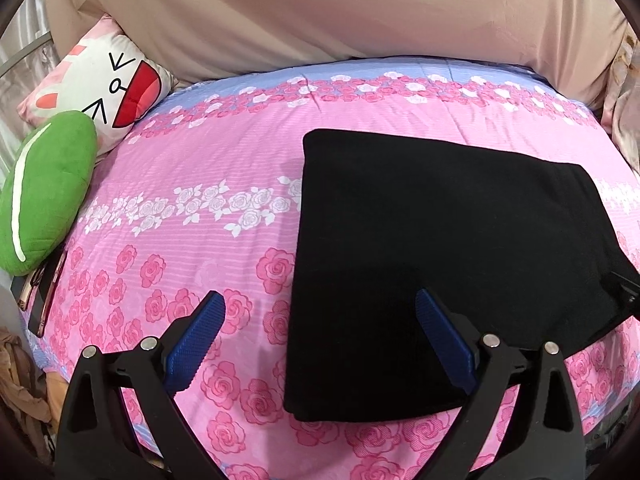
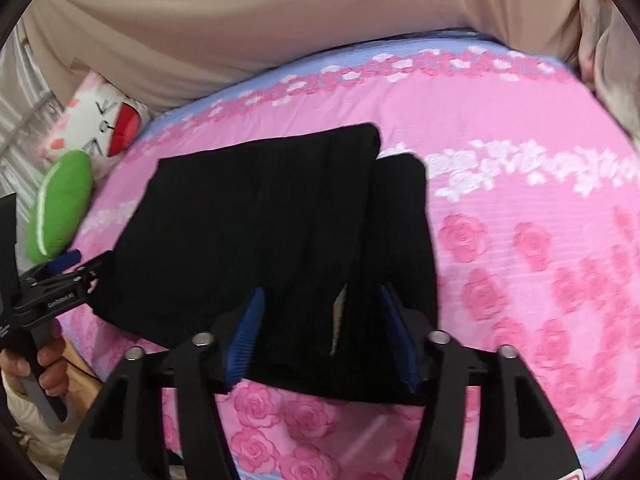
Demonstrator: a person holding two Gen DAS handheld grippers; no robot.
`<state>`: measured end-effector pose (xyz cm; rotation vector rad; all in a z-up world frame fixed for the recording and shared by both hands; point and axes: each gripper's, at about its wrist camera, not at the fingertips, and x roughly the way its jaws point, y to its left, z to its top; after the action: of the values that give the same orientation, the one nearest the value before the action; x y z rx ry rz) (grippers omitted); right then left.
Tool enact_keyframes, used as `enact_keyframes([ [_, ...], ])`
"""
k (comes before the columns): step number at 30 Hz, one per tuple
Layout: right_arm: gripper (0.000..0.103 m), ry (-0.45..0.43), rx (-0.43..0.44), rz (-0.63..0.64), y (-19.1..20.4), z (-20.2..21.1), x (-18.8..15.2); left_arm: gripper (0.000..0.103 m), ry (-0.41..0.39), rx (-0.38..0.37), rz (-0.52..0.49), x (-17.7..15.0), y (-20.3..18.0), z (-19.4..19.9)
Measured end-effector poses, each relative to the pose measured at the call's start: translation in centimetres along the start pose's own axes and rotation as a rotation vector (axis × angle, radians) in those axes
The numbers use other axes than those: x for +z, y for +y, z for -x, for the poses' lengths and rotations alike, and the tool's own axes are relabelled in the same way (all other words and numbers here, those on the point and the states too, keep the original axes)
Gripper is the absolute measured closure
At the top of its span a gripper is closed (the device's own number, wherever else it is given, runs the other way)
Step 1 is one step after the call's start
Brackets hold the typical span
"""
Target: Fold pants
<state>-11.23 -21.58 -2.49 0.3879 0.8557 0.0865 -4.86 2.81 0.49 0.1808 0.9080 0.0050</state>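
The black pants (image 1: 440, 264) lie folded into a flat rectangle on the pink rose bedspread (image 1: 200, 168). My left gripper (image 1: 316, 312) is open and empty. It hovers over the pants' near left edge, one blue pad over the bedspread and one over the cloth. In the right wrist view the pants (image 2: 260, 232) show two stacked layers with a small white label (image 2: 340, 312). My right gripper (image 2: 322, 312) is open above their near right edge. The left gripper also shows in the right wrist view (image 2: 60, 264), held by a hand.
A green leaf cushion (image 1: 44, 196) and a white cartoon-face pillow (image 1: 104, 88) lie at the bed's left side. A phone (image 1: 44, 296) lies at the left edge. A beige sheet (image 1: 320, 12) covers the wall behind the bed. Crumpled cloth (image 1: 624, 112) sits at far right.
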Motion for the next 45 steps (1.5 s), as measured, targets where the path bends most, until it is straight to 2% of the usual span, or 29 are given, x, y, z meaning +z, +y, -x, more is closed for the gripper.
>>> enact_keyframes([
  [1, 0.077, -0.001, 0.020, -0.008, 0.1, 0.0, -0.1, 0.009, 0.005, -0.005, 0.006, 0.0, 0.0, 0.0],
  [4, 0.088, -0.034, 0.057, -0.012, 0.2, 1.6, -0.1, 0.009, 0.023, -0.029, 0.027, 0.0, 0.2, 0.0],
  [6, 0.089, -0.046, 0.074, -0.015, -0.1, 3.0, -0.5, 0.009, 0.032, -0.047, 0.037, -0.1, 0.3, 0.0],
  [8, 0.087, -0.030, 0.053, -0.014, -0.7, 2.4, -1.0, 0.007, 0.047, -0.060, 0.045, -0.2, 0.3, -0.4],
  [9, 0.081, -0.008, 0.049, -0.033, -1.4, 1.2, -1.3, 0.007, 0.054, -0.062, 0.049, -0.3, 0.2, -0.6],
  [10, 0.080, -0.007, 0.070, -0.049, -1.7, 0.8, -1.4, 0.007, 0.060, -0.061, 0.053, -0.3, 0.0, -0.9],
  [12, 0.074, -0.023, 0.096, -0.098, -2.2, 1.7, -1.3, 0.007, 0.056, -0.059, 0.062, -0.3, 0.0, -0.8],
  [13, 0.063, -0.039, 0.084, -0.105, -2.2, 2.5, -1.2, 0.006, 0.052, -0.064, 0.063, -0.3, 0.1, -0.6],
  [14, 0.043, -0.065, 0.054, -0.094, -2.2, 3.3, -1.1, 0.006, 0.049, -0.081, 0.064, -0.3, 0.2, -0.6],
  [16, 0.023, -0.097, 0.002, -0.082, -2.5, 4.1, -1.0, 0.005, 0.057, -0.113, 0.077, -0.4, 0.4, -0.7],
  [18, 0.023, -0.081, 0.004, -0.115, -3.3, 3.6, -1.0, 0.005, 0.061, -0.130, 0.088, -0.5, 0.3, -0.7],
  [20, 0.023, -0.031, 0.053, -0.169, -4.2, 2.2, -1.2, 0.005, 0.059, -0.138, 0.086, -0.6, 0.1, -0.7],
  [24, 0.020, 0.042, 0.135, -0.199, -3.9, -0.1, -1.8, 0.005, 0.068, -0.180, 0.094, -0.4, 0.1, -0.9],
  [25, 0.017, 0.029, 0.140, -0.193, -3.6, -0.1, -1.9, 0.005, 0.074, -0.212, 0.099, -0.4, 0.2, -0.9],
  [28, 0.016, 0.034, 0.140, -0.176, -2.9, -0.5, -1.8, 0.005, 0.128, -0.365, 0.119, 0.1, 0.4, -2.0],
  [36, 0.014, 0.031, 0.184, -0.205, -3.2, -1.6, -0.7, 0.005, 0.131, -0.376, 0.099, 1.2, -0.7, -4.1],
  [37, 0.012, 0.030, 0.186, -0.200, -3.1, -1.7, -0.5, 0.005, 0.126, -0.376, 0.091, 1.3, -1.0, -4.3],
  [38, 0.005, 0.029, 0.188, -0.194, -3.0, -1.8, -0.4, 0.005, 0.117, -0.379, 0.079, 1.5, -1.4, -4.5],
  [40, 0.005, 0.025, 0.207, -0.182, -2.7, -2.2, -0.1, 0.005, 0.104, -0.382, 0.069, 1.7, -1.6, -4.8],
  [43, 0.005, 0.023, 0.178, -0.141, -1.9, -2.6, 0.1, 0.005, 0.108, -0.440, 0.091, 2.1, -0.7, -5.1],
  [45, 0.005, 0.028, 0.195, -0.145, -2.1, -2.6, 0.2, 0.005, 0.121, -0.535, 0.148, 2.1, 1.6, -4.7],
])
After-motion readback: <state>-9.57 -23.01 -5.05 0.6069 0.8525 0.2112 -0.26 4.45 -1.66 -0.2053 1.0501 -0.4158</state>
